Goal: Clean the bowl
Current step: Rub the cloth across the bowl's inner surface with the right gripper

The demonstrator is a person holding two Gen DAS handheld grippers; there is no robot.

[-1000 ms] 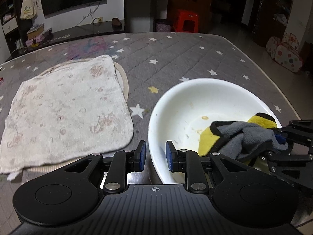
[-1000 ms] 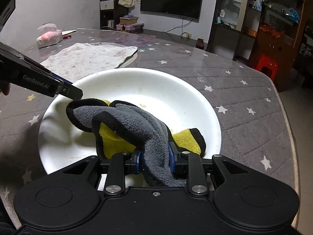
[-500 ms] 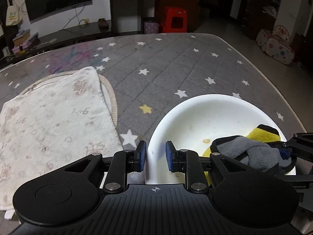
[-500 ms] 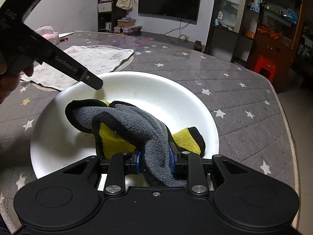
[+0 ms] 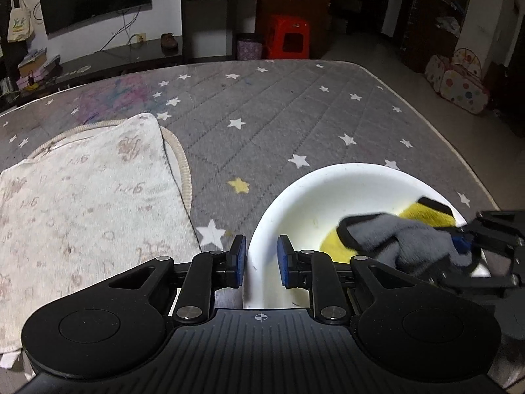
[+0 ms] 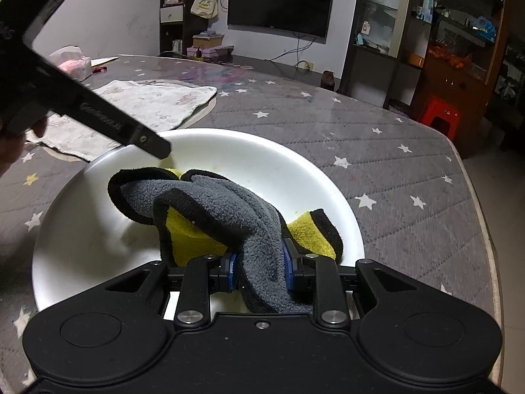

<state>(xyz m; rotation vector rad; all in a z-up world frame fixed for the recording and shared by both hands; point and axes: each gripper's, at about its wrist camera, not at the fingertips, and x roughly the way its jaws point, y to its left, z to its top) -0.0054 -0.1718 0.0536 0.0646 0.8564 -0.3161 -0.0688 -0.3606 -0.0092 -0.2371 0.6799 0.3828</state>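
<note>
The right gripper (image 6: 259, 271) pinches a grey-and-yellow cloth (image 6: 226, 210) inside the white bowl (image 6: 82, 236); the left gripper (image 5: 261, 260) straddles the rim at nine o'clock, narrowly parted.

Appearing to be a home living room. Wall-mounted television (image 6: 281, 7) hanging above a low media console (image 5: 124, 54), with a printed tote bag (image 6: 204, 1) dangling beside it. Dark shelving and a glass-fronted cabinet (image 6: 382, 13) standing along the walls, holding household clutter. Red plastic stool (image 5: 288, 36) sitting on the tiled floor, and a spotted children's play tent (image 5: 459, 80) standing at the far right. Grey quilted star-print cover (image 5: 279, 124) lying over the large table.
</note>
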